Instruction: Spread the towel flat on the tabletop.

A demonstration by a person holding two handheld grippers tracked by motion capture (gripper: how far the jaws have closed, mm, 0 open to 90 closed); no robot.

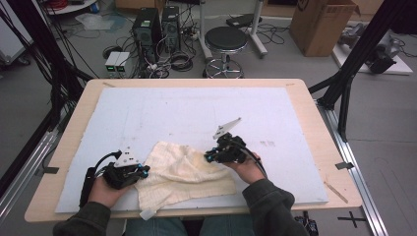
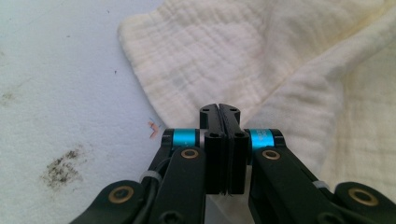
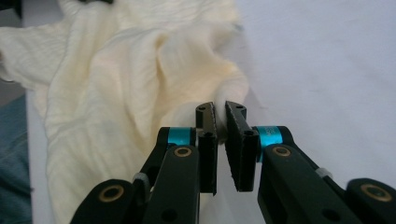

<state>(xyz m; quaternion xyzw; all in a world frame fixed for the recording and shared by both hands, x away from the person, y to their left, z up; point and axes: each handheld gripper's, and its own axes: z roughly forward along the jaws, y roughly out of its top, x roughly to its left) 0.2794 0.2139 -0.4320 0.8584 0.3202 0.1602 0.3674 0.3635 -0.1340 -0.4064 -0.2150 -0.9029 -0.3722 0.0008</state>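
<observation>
Left gripper (image 1: pixel 142 172), jaws clenched on the near left edge of the cream cloth (image 1: pixel 182 172). Right gripper (image 1: pixel 210 156), jaws pinching a raised fold at the cloth's right edge. The cloth lies rumpled on the white mat (image 1: pixel 196 108) at the table's (image 1: pixel 319 128) near side, between both hands.
</observation>
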